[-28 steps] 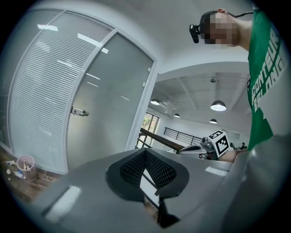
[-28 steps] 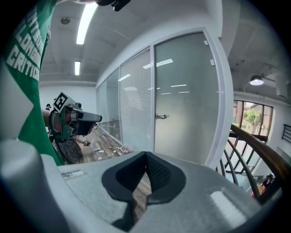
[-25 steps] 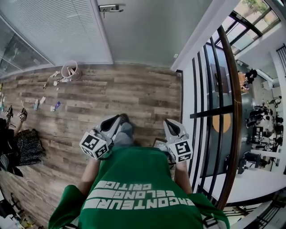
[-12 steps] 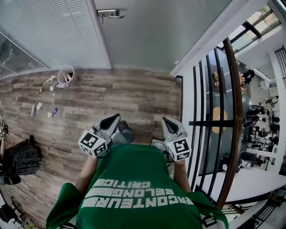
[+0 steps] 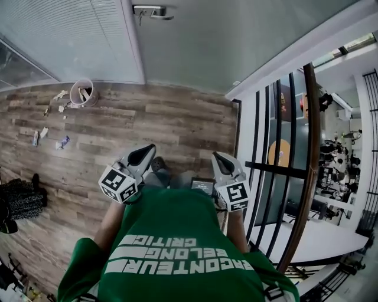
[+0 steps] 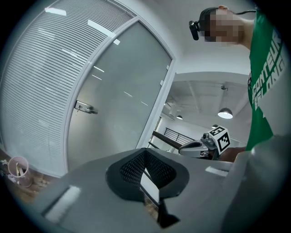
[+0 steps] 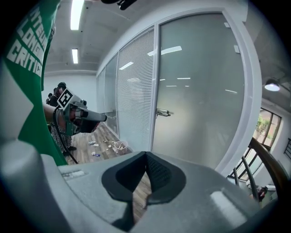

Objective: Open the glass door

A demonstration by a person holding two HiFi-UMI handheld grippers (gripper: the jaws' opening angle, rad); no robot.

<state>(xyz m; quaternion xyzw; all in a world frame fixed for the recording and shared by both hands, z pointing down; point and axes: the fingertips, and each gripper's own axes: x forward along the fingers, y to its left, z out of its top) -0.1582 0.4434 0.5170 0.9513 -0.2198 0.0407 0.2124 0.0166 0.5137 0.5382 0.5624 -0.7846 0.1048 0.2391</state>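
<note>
Glass door, head view: standing shut at the far edge of the wooden floor, its handle sitting well apart from both grippers.
Left gripper, left gripper view: jaws resting together, carrying nothing; handle showing far ahead.
Right gripper, right gripper view: jaws pressing together, empty, facing the door.
Step in hand: probably getting within reach of the door.
Next move: likely calling for one gripper opening and taking the handle.

Glass door ahead — bin at left, railing at right.
</note>
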